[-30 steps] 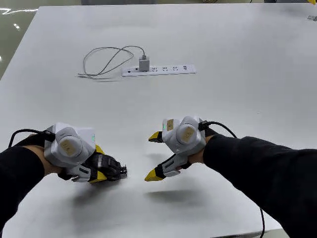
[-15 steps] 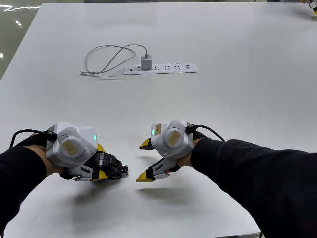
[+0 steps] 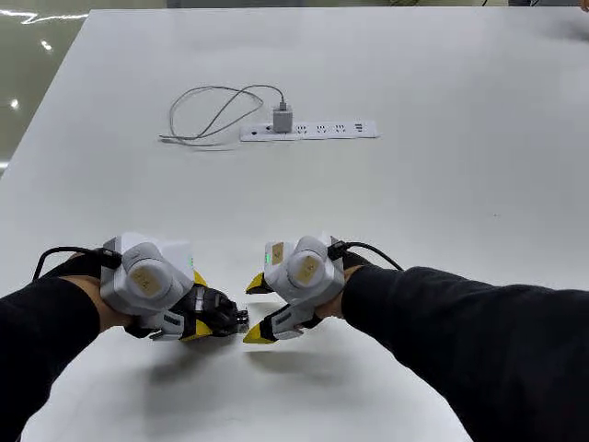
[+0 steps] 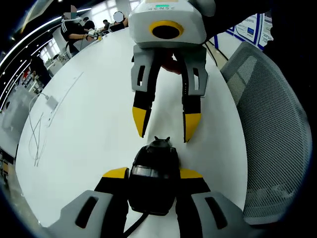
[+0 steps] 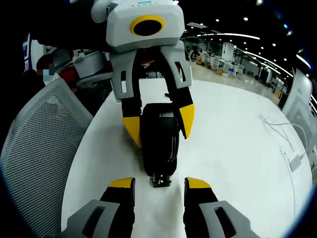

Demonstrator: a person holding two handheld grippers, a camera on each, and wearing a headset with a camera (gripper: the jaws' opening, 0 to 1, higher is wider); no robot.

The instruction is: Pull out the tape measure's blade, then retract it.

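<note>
A black tape measure [image 3: 217,312] is held just above the white table, and my left gripper [image 3: 197,317] is shut on its body. Its metal blade hook [image 3: 242,319] points right. In the left gripper view the case [image 4: 154,171] sits between my yellow-tipped fingers [image 4: 115,173], with the right gripper [image 4: 166,124] facing it, open. My right gripper [image 3: 254,309] stands open, its fingertips [image 3: 255,335] on either side of the hook without closing on it. Seen from the right gripper view, the hook [image 5: 161,180] lies between my open pads [image 5: 121,183], behind it the case [image 5: 159,141].
A white power strip [image 3: 313,131] with a grey charger [image 3: 282,118] and a looped cable [image 3: 216,110] lies at the far middle of the table [image 3: 442,193]. A mesh chair [image 4: 267,139] stands beside the table's near edge.
My right gripper has moved left and closer to the tape measure, so its open fingertips now flank the blade hook. The left gripper keeps its hold; the head camera shifted.
</note>
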